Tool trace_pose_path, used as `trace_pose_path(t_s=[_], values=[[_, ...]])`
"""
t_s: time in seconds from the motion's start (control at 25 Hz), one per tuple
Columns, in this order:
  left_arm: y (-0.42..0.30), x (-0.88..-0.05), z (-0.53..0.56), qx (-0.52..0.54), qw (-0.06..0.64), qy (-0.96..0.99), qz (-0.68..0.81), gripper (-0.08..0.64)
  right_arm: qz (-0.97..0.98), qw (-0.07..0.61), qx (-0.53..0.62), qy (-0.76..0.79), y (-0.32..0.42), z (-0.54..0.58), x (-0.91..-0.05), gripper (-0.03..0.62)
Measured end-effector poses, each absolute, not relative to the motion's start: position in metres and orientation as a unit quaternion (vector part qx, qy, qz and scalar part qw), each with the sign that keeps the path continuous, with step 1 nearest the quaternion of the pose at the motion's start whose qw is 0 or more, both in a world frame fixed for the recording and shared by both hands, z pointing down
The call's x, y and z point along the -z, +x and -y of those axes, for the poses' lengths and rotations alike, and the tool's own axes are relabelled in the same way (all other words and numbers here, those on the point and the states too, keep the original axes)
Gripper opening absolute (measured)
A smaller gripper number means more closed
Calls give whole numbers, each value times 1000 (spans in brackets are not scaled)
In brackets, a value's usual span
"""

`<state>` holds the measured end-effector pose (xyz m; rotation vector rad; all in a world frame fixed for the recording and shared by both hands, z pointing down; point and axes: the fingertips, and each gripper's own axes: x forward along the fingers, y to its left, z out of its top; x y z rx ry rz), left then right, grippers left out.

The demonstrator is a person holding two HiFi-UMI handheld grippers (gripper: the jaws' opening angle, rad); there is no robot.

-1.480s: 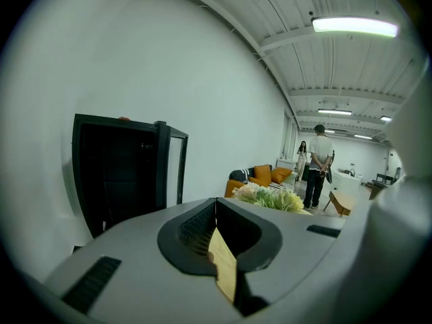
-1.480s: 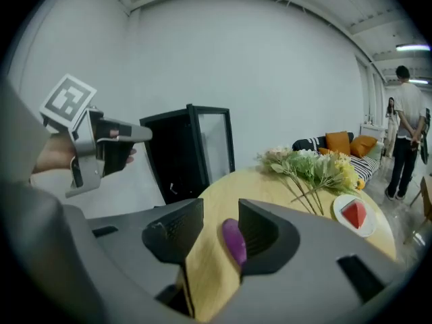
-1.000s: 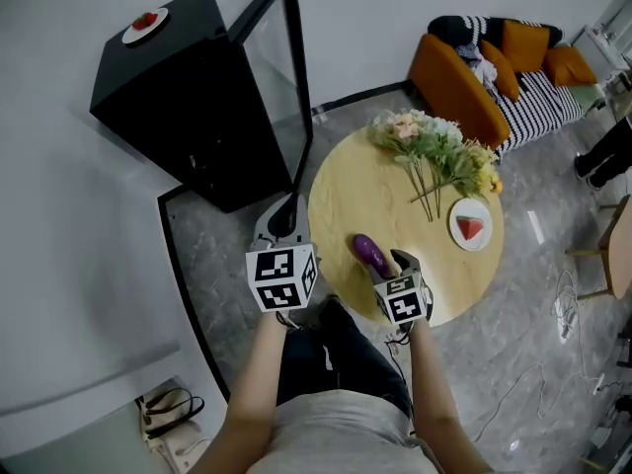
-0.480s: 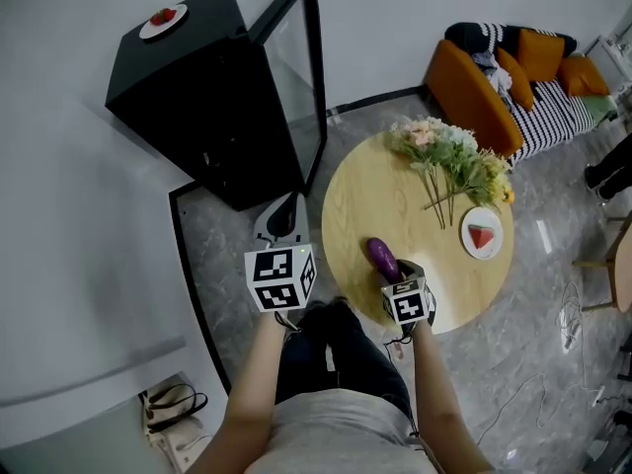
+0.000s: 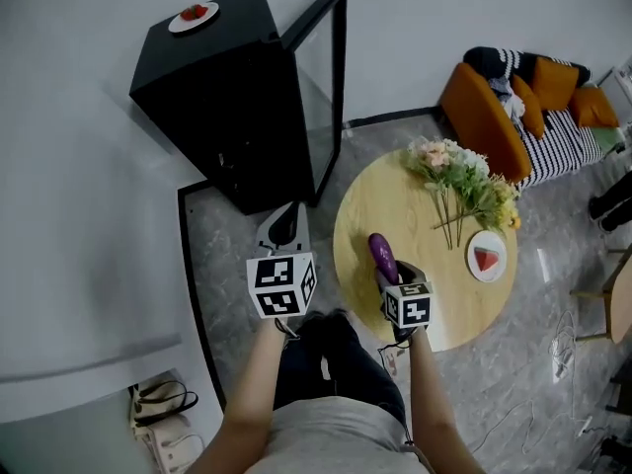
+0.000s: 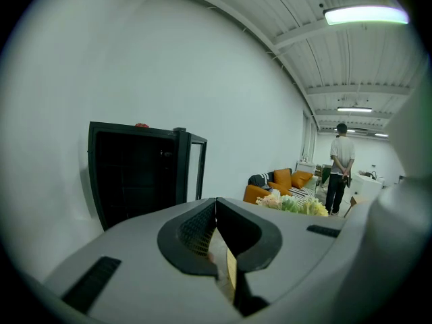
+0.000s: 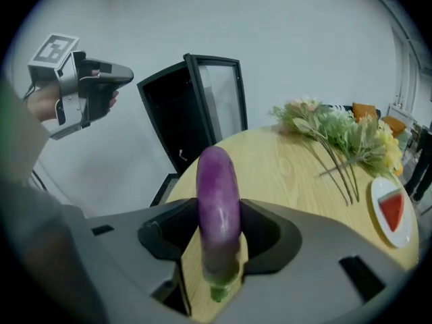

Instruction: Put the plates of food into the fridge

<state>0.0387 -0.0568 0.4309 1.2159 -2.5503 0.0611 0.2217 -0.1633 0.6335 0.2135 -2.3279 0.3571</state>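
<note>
My right gripper (image 5: 391, 270) (image 7: 219, 245) is shut on a purple eggplant (image 5: 382, 256) (image 7: 218, 214), held over the near edge of the round wooden table (image 5: 395, 215). A white plate with a red watermelon slice (image 5: 487, 259) (image 7: 393, 211) lies on the table's right side. Another plate with red food (image 5: 194, 15) rests on top of the black fridge (image 5: 222, 97) (image 6: 131, 174), whose glass door (image 5: 326, 77) (image 7: 219, 103) stands open. My left gripper (image 5: 284, 227) (image 6: 216, 248) is shut with nothing in it, held above the floor between fridge and table.
A bunch of flowers (image 5: 459, 181) (image 7: 337, 137) lies across the table. An orange sofa (image 5: 513, 107) stands far right. A bag (image 5: 163, 408) sits on the floor at lower left. A person (image 6: 341, 167) stands in the background by the sofa.
The view has shifted so the fridge and table sit further right in the picture. The eggplant stays held in my right gripper, now turned more upright; my left gripper keeps its pose.
</note>
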Motion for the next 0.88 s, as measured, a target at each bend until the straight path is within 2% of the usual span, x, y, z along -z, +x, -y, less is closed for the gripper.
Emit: trace_pose_path(t_s=[0.48, 0.88], values=[[11, -430, -13, -6, 155, 331, 931, 9, 939, 331, -86, -18, 106, 119, -566, 206], [-36, -425, -100, 13, 147, 241, 959, 9, 934, 333, -88, -93, 14, 49, -549, 206]])
